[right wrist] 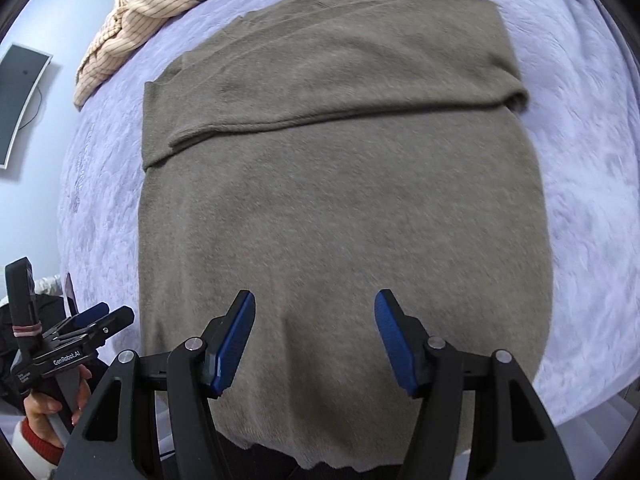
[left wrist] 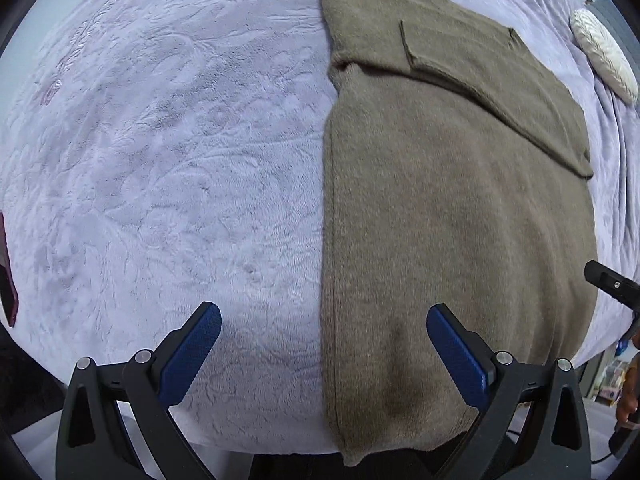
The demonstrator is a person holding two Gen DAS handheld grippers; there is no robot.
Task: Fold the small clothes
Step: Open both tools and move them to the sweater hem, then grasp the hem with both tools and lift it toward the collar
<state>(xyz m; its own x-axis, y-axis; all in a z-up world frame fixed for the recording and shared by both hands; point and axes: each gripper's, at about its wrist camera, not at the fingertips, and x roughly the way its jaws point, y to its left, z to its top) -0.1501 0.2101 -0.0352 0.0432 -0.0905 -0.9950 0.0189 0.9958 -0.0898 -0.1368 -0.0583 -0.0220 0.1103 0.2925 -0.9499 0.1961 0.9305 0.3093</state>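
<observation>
At the far left of my left wrist view a dark maroon item point(left wrist: 8, 276) pokes in at the rim of the picture, too cut off to identify. From there the pale lavender bedspread point(left wrist: 168, 152) stretches out, plush and embossed, and my left gripper point(left wrist: 324, 316) hangs over its near edge with its blue-padded fingers point(left wrist: 192, 354) spread wide and nothing between them; the left finger sits over bare blanket, the right one over knit. The olive-brown sweater point(left wrist: 460, 220) lies flat on the right half of that view, one sleeve folded across its upper body, hem toward me at the bed's near edge. Beyond it, near the right rim, a white ribbed cushion point(left wrist: 604, 54) rests on the blanket, and the tip of my other tool shows low at the edge. In my right wrist view, the leftmost things are a dark panel point(right wrist: 20, 100) against the wall and, below it, my left hand point(right wrist: 52, 404) gripping its handle. Higher up a cream striped garment point(right wrist: 132, 28) lies crumpled at the far side of the bed. The sweater point(right wrist: 340, 200) fills the middle, its sleeve folded straight across the chest. My right gripper point(right wrist: 315, 304) hovers above the hem, fingers point(right wrist: 236, 344) parted wide and empty, lavender bedspread point(right wrist: 592, 160) showing at the right.
</observation>
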